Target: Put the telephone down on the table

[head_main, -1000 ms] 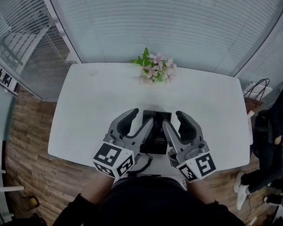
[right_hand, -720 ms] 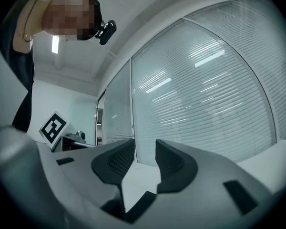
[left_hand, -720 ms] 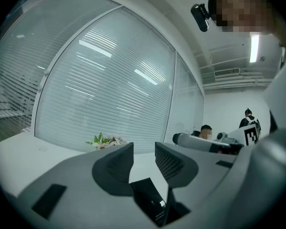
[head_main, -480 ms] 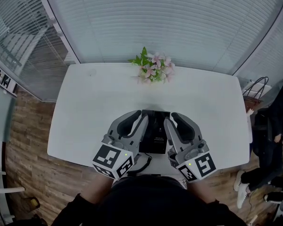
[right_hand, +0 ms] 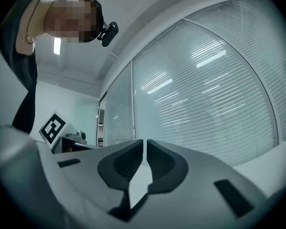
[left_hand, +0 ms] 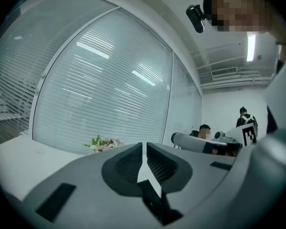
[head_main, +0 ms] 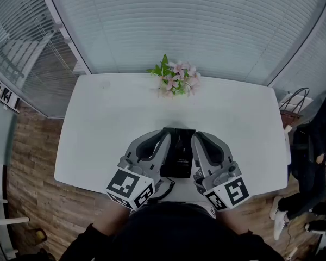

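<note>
The black telephone (head_main: 179, 153) lies on the white table (head_main: 114, 118) near its front edge, between my two grippers. In the head view my left gripper (head_main: 164, 137) sits against the phone's left side and my right gripper (head_main: 198, 138) against its right side. Both pairs of jaws have just been closing and now stand together with only a thin slit and nothing between them, as the left gripper view (left_hand: 144, 147) and the right gripper view (right_hand: 145, 145) show. Neither gripper view shows the telephone. A dark cord (head_main: 164, 189) runs from the phone toward the table's front edge.
A small bunch of pink flowers (head_main: 175, 80) stands at the table's back edge, in front of windows with blinds. A bag (head_main: 296, 110) and seated people (head_main: 315, 162) are off the table's right end. Wooden floor lies to the left.
Both grippers' jaws have drawn together from wide open to nearly touching, with nothing taken hold of. The hands and the telephone have stayed where they were.
</note>
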### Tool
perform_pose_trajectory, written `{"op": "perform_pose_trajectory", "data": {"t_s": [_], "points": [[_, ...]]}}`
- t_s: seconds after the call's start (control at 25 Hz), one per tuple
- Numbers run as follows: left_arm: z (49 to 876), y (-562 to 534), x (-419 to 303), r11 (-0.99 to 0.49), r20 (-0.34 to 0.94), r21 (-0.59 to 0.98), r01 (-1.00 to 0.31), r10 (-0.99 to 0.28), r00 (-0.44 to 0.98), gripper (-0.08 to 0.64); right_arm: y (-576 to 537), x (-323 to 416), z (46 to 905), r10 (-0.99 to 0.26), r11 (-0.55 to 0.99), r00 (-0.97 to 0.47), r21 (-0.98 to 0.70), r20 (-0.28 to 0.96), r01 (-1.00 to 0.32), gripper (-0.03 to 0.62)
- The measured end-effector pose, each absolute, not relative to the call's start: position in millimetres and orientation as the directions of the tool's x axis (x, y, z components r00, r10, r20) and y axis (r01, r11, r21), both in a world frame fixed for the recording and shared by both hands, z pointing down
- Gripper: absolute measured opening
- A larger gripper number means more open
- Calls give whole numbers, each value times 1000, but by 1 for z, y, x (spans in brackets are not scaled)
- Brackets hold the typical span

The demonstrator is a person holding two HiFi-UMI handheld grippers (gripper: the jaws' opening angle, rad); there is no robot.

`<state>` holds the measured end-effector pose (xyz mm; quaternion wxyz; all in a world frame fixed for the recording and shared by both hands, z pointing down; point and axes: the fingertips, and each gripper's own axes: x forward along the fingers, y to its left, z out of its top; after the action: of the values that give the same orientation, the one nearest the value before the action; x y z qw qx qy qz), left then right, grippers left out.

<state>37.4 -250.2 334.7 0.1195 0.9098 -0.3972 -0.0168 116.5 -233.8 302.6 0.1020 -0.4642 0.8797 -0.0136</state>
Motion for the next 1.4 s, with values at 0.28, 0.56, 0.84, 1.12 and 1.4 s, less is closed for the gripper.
{"op": "perform_pose_trajectory", "data": {"t_s": [0.28, 0.56, 0.84, 1.12, 1.4], "points": [[332, -250, 40, -662, 56, 232, -712, -722, 690, 26, -234, 118, 301, -823, 563, -541, -118, -172, -818, 8], [332, -251, 42, -664, 56, 234, -710, -720, 691, 20, -234, 121, 300, -826, 558, -536, -116, -176, -822, 6], [332, -251, 41, -660, 55, 235, -713, -724, 688, 17, -232, 120, 300, -824, 560, -537, -108, -181, -822, 6], [331, -250, 40, -660, 52, 231, -715, -725, 686, 14, -231, 120, 296, -827, 554, -531, -103, -188, -826, 6], [330, -250, 40, -661, 51, 231, -714, -725, 687, 14, -230, 119, 297, -828, 552, -532, -92, -175, -829, 5]]}}
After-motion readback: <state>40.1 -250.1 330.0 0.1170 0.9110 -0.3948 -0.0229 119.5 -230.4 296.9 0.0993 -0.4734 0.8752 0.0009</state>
